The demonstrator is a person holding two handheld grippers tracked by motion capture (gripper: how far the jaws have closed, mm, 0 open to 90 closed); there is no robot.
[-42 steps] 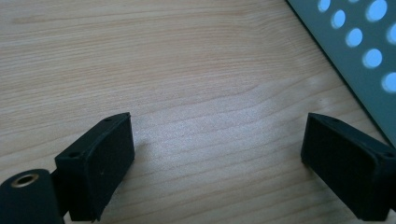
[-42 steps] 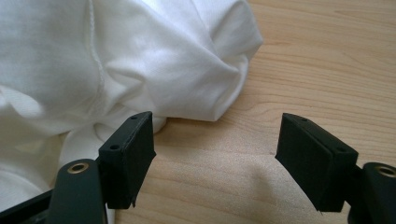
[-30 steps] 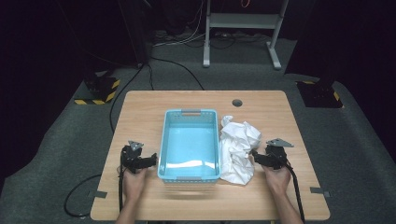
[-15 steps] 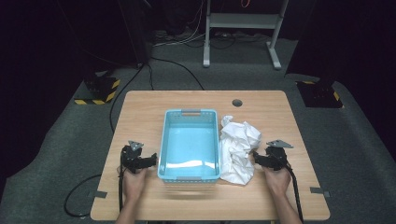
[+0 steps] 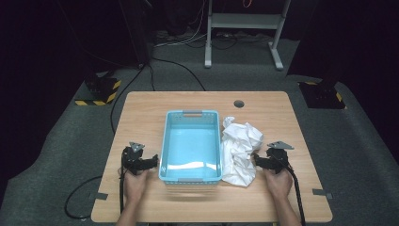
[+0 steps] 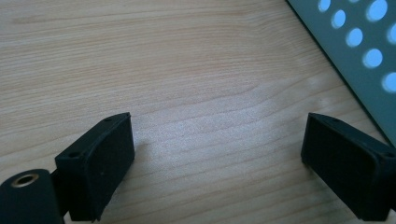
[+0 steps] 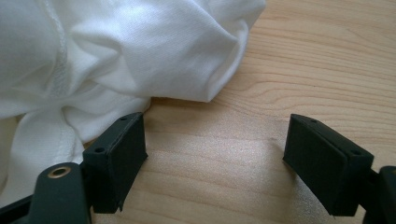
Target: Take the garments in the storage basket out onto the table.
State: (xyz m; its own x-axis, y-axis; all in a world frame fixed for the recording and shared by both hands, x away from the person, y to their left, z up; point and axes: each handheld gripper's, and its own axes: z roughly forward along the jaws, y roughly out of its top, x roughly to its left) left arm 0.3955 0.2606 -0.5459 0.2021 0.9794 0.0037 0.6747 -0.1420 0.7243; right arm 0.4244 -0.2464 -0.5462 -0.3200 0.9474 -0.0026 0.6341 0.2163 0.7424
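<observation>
My right gripper has its two black jaws wide apart, and they have just been opening further; between them is only bare wood, nothing is held. In the right gripper view its one black pad stands just beside the lower edge of the crumpled white cotton cloth, and I cannot tell if it touches. This view shows what the high view does not: a stitched seam on the cloth, soft rounded folds, and the fine grain of the light wooden table under the jaws.

My left gripper is also wide open and holds nothing. In the left gripper view I see pale wood between its matt, block-shaped pads, and ahead of the one jaw the perforated wall of the light blue plastic basket, grey in shadow, with round holes that glow blue.

The high view gives the whole arrangement. My left gripper lies just beside the basket, on the side away from the cloth. My right gripper points at the cloth, which lies in a heap on the table between this gripper and the basket, touching the basket's wall. The basket is rectangular and smooth inside. Beyond the cloth, near the far edge, the table has a small round dark hole.
</observation>
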